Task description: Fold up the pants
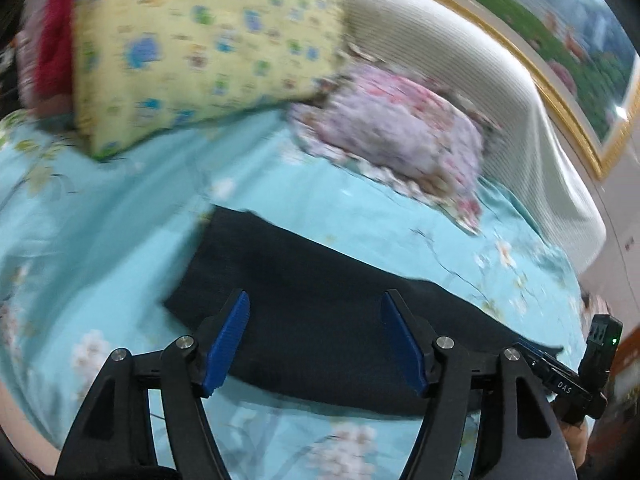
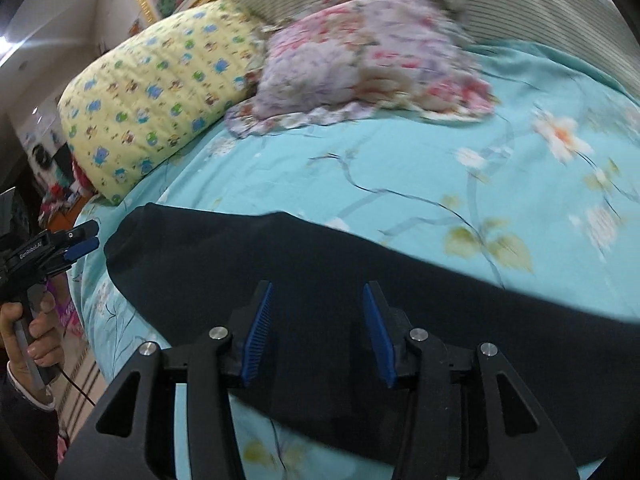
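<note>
While both hand-held grippers (image 1: 316, 344) (image 2: 318, 334) are held apart above the pants (image 1: 320, 312), only one layer could be pinched.

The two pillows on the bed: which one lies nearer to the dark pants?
The pink-and-lilac floral pillow; it lies flat on the sheet closer to the pants. The yellow pillow leans farther back.

Left gripper (image 1: 316, 300) and right gripper (image 2: 318, 290) — both jaws spread, gripping nothing.

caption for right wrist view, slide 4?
Open right gripper poised over dark pants laid flat on floral bedsheet.
</note>
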`<state>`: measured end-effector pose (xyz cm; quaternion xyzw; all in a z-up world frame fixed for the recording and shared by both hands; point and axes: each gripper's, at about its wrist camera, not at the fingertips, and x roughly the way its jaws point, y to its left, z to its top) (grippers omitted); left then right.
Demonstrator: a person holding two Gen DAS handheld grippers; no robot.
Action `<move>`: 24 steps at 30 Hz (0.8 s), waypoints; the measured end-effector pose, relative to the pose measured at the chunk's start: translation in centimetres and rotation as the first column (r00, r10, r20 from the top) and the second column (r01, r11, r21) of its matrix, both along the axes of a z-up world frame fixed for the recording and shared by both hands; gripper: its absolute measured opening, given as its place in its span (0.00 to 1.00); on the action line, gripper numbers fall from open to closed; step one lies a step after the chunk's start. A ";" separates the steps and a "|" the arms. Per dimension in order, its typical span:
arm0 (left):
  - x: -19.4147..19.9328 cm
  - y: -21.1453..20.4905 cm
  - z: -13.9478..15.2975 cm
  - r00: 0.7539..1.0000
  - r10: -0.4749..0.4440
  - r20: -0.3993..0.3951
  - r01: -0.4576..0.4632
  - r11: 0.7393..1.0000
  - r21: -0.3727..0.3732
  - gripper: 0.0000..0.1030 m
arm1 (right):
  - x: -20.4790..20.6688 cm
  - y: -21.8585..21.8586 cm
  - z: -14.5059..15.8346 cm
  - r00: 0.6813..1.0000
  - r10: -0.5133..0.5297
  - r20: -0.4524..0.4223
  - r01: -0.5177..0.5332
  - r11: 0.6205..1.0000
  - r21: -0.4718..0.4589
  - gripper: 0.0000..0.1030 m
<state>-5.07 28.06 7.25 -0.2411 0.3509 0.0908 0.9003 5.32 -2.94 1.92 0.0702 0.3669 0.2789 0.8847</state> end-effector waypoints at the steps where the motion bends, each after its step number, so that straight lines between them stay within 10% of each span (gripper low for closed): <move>1: 0.5 -1.2 0.1 1.000 -0.028 -0.005 0.028 1.000 0.001 0.67 | -0.5 -1.0 -0.1 1.000 -0.018 -0.004 0.018 1.000 0.008 0.50; 11: 4.7 -10.9 -0.4 0.969 -0.244 -0.044 0.244 0.970 -0.006 0.72 | -5.1 -9.7 -0.9 0.980 -0.198 -0.018 0.199 0.976 0.089 0.55; 24: 9.4 -23.2 -1.4 0.861 -0.500 -0.094 0.503 0.864 0.010 0.74 | -9.9 -20.2 -2.8 0.874 -0.480 -0.073 0.485 0.860 0.159 0.57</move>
